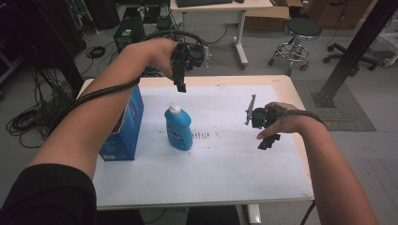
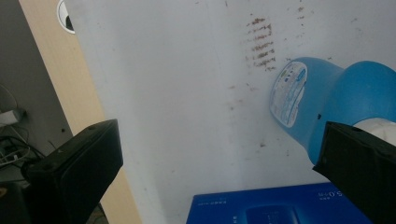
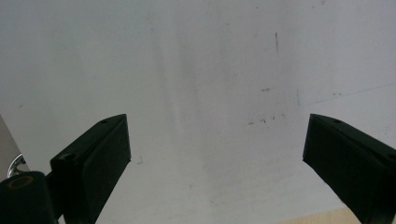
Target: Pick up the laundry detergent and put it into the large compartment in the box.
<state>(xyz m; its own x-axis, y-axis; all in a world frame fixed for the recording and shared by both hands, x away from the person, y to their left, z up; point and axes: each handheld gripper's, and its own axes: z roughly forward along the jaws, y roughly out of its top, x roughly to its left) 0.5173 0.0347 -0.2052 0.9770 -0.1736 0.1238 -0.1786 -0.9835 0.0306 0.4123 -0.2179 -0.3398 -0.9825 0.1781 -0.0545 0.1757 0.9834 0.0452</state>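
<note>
Left gripper view: the left gripper [image 2: 219, 158] has its two black fingers [image 2: 77, 170] spread wide with nothing between them. The far finger partly covers the white cap of the blue bottle [image 2: 327, 100], so the cap is hard to make out; the frame's right edge cuts the bottle off. The blue box [image 2: 275, 207] is cut off at the lower edge. Brown smudges [image 2: 261, 44] mark the white sheet beyond the bottle.

Right gripper view: the right gripper [image 3: 217, 158] also has its fingers [image 3: 93, 161] spread wide, empty, above bare white sheet [image 3: 201, 70].

High view: the bottle [image 1: 178, 127] stands upright on the bench [image 1: 291, 89], just beside the box [image 1: 124, 129], which the left forearm partly hides. The left gripper [image 1: 180, 77] hangs raised above the bench's far edge, fingers pointing down, behind the bottle and apart from it. The right gripper [image 1: 268, 133] sits lower, near the bench's right side, well apart from the bottle; its fingers are small and dark there. Both forearms enter from below, each with a trailing cable.
</note>
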